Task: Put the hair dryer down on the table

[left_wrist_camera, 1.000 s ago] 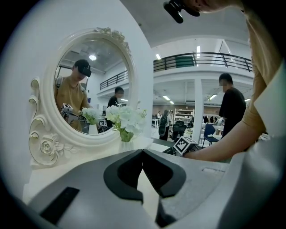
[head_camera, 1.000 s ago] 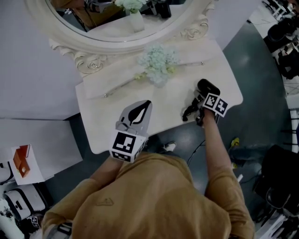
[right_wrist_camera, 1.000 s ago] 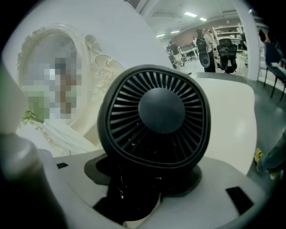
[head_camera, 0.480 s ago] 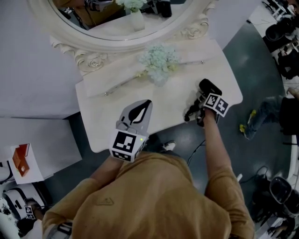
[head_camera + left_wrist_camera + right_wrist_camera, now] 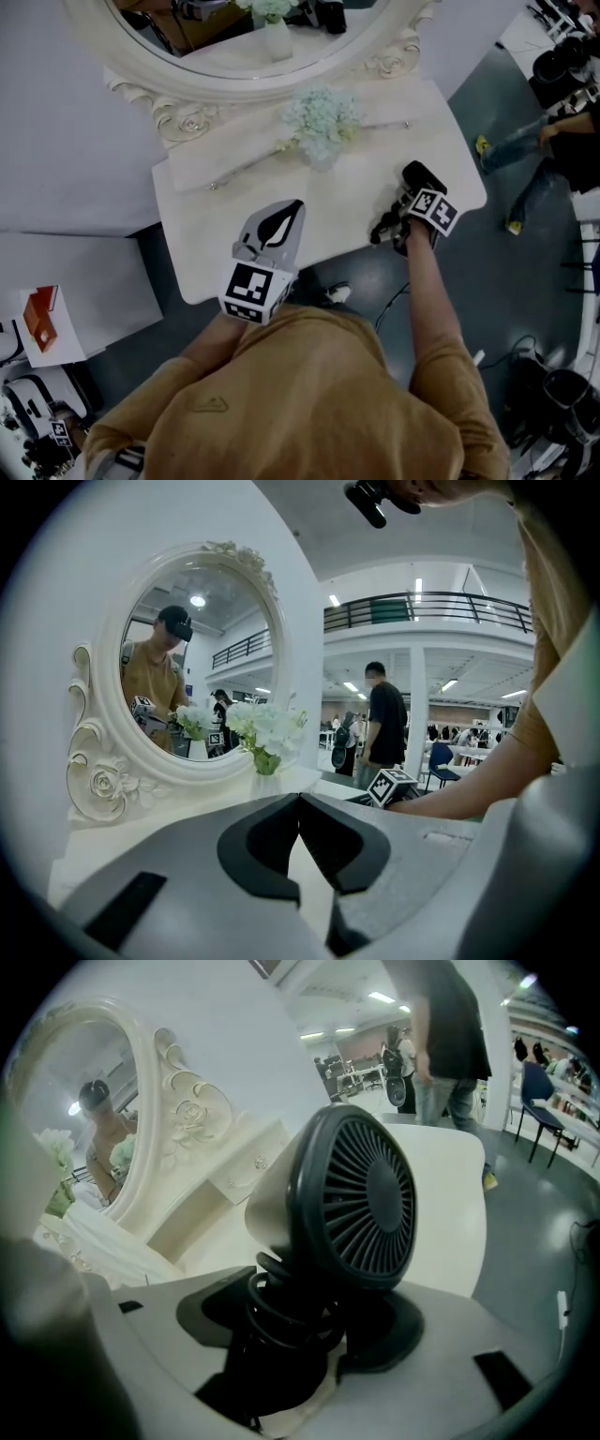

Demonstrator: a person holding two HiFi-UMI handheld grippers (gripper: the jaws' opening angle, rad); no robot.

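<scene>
A black hair dryer (image 5: 361, 1199) with a ribbed rear grille fills the right gripper view, its cord coiled round the handle. My right gripper (image 5: 300, 1321) is shut on that handle. In the head view the hair dryer (image 5: 419, 178) hangs low over the right front part of the white dressing table (image 5: 352, 192), held by the right gripper (image 5: 411, 200); whether it touches the top I cannot tell. The left gripper (image 5: 292, 208) hovers over the table's front edge, shut and holding nothing. In the left gripper view its jaws (image 5: 300, 796) meet at the tips.
An ornate oval mirror (image 5: 234, 84) stands at the back of the table, with a vase of pale flowers (image 5: 321, 122) in front of it. A black cable (image 5: 382, 225) trails beside the right gripper. People walk on the floor to the right.
The right gripper with the hair dryer has shifted slightly right and tipped further down. The left gripper has stayed put. People in the background have moved.
</scene>
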